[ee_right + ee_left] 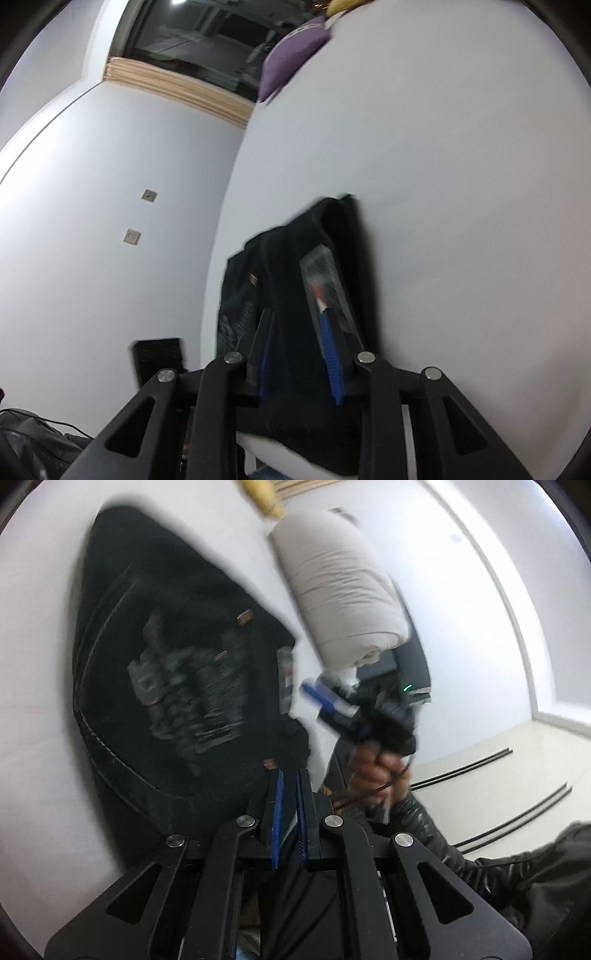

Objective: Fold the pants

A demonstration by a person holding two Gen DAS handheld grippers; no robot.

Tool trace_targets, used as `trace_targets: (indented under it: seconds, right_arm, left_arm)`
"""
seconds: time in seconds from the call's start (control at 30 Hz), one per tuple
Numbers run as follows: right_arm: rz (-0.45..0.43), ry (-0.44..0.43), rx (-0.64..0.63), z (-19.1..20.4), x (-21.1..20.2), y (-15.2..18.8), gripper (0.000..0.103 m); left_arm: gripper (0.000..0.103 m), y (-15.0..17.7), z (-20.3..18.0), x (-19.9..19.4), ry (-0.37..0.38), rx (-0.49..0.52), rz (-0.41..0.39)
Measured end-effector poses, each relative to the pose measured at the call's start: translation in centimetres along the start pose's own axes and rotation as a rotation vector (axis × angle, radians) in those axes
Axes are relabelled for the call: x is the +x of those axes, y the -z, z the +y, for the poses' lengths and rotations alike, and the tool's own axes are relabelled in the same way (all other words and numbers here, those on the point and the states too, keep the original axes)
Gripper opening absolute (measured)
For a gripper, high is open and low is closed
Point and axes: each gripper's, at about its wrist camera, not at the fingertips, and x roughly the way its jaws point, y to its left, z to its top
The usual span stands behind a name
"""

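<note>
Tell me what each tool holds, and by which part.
Left tool is shut on the black pants at their near edge. Right tool has pants fabric between its fingers, but its grip cannot be told.

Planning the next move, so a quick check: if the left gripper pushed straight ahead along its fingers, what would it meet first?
Most likely the black pants. The left gripper is nearly closed, its tips at the cloth's near edge, with the fabric spreading ahead over the white surface. Blur hides whether it already touches.

A rolled white blanket lies on the white tabletop. A purple pillow sits at its far end.
</note>
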Motion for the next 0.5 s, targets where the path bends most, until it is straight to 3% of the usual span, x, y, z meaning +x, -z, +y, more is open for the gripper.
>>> trace_targets:
  seconds: [0.13,0.23,0.33,0.37,0.4,0.43,0.47,0.5]
  right_arm:
    - [0.087,0.034,-0.024,0.4,3.1,0.4,0.027]
    - [0.098,0.041,-0.028,0.1,2.0,2.2,0.028]
    - [0.033,0.045,-0.021,-0.4,-1.2,3.4,0.059]
    - [0.005,0.050,-0.005,-0.7,-2.2,3.4,0.072]
    - [-0.016,0.084,0.012,-1.2,-3.0,3.1,0.073]
    - [-0.017,0.095,0.022,-1.8,-3.3,2.8,0.073]
    - [-0.007,0.109,0.042,-2.4,-3.0,2.0,0.073]
    - [-0.001,0.112,0.051,-2.6,-2.7,1.4,0.073]
  left_arm:
    - [0.004,0.0,0.4,0.7,-0.054,0.046,0.025]
    - [0.004,-0.1,0.4,-1.2,-0.097,0.069,0.040]
    - [0.005,-1.5,0.3,-3.6,-0.113,0.049,-0.057]
    - [0.012,-2.1,0.7,-4.5,-0.127,0.027,-0.100]
    - [0.019,-3.0,1.5,-5.2,-0.144,-0.006,-0.136]
    - [0.034,-4.0,2.2,-5.5,-0.138,-0.029,-0.154]
    - [0.065,-4.9,2.7,-5.4,-0.165,-0.034,-0.166]
    - [0.071,-5.6,2.8,-4.8,-0.193,-0.037,-0.174]
